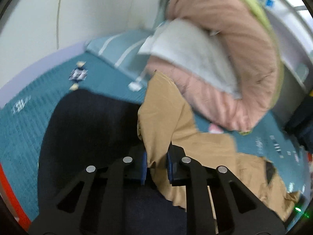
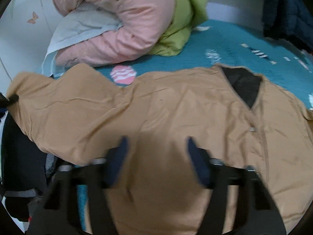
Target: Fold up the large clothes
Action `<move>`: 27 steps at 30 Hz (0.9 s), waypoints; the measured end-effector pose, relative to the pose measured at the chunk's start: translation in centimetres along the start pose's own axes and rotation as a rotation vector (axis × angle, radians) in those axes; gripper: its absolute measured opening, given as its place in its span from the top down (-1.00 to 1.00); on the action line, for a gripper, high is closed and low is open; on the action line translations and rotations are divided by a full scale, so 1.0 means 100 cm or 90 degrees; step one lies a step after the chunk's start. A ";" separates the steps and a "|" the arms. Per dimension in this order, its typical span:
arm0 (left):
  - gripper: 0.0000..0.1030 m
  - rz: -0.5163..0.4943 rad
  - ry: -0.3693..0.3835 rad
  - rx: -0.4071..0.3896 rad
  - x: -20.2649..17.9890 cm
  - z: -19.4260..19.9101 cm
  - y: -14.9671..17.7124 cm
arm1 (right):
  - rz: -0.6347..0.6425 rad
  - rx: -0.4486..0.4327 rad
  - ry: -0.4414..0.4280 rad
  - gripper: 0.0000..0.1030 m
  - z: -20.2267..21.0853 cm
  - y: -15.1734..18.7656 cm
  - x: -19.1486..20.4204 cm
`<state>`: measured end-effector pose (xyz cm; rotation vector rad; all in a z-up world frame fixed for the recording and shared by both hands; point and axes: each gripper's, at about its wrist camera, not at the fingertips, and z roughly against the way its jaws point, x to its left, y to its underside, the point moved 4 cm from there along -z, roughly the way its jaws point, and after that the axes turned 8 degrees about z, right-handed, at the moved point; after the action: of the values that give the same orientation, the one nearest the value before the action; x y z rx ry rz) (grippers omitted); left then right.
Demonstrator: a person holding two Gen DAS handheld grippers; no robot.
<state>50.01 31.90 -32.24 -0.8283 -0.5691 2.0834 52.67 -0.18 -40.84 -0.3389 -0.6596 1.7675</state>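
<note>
Here, smooth tan jacket (image 2: 176, 107), ribbed teal bedspread (image 2: 234, 43)

Ahead of the right gripper (image 2: 156, 156), beyond the tan garment (image 2: 176, 107), bare teal bedspread (image 2: 234, 45) lay passable; the pink quilt bundle (image 2: 117, 19) blocked the far left.
</note>
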 end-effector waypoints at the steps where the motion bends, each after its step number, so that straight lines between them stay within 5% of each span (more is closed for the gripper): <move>1: 0.70 -0.005 0.019 -0.015 -0.006 0.013 -0.003 | -0.001 0.010 -0.022 0.55 -0.007 -0.001 0.004; 3: 0.70 -0.015 0.048 -0.037 -0.017 0.032 -0.008 | -0.010 0.039 -0.070 0.82 -0.022 0.001 0.014; 7: 0.70 -0.041 0.111 -0.060 -0.052 0.063 -0.013 | -0.036 0.105 -0.122 0.86 -0.059 0.016 0.028; 11: 0.70 -0.090 0.162 -0.062 -0.110 0.078 0.000 | -0.075 0.106 -0.165 0.88 -0.063 0.014 0.019; 16: 0.70 -0.137 0.220 -0.038 -0.185 0.081 0.033 | -0.136 0.046 -0.223 0.86 -0.015 0.017 -0.025; 22: 0.70 -0.195 0.268 0.024 -0.282 0.061 0.103 | -0.146 -0.013 -0.128 0.81 0.059 0.050 -0.126; 27: 0.70 -0.251 0.288 0.109 -0.358 0.024 0.187 | -0.144 -0.060 0.054 0.81 0.118 0.097 -0.227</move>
<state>55.13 -8.12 -29.60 -0.9612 -0.2735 1.5005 45.38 -26.55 -39.53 -0.3859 -0.6936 1.5031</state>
